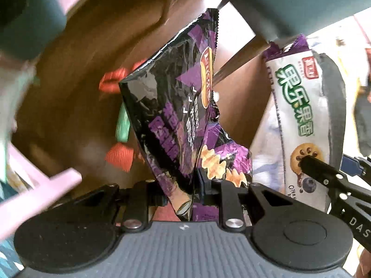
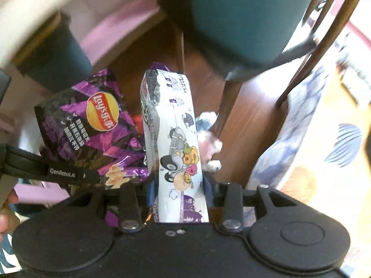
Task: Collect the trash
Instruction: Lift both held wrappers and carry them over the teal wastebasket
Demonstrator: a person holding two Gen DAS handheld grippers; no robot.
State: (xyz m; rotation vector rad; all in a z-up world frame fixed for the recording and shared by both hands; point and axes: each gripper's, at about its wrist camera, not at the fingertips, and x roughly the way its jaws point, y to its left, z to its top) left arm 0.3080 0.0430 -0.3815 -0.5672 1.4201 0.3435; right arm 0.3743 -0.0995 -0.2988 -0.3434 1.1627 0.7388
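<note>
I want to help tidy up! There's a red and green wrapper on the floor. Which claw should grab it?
Probably neither yet: the left claw grips the purple chip bag and the right claw grips the white cookie pack. The left looks nearer the red and green wrapper.

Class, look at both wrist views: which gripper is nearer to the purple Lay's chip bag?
Left. The left gripper is clamped on the purple chip bag, in contact. The right gripper is beside it, clamped on the white biscuit packet instead.
</note>
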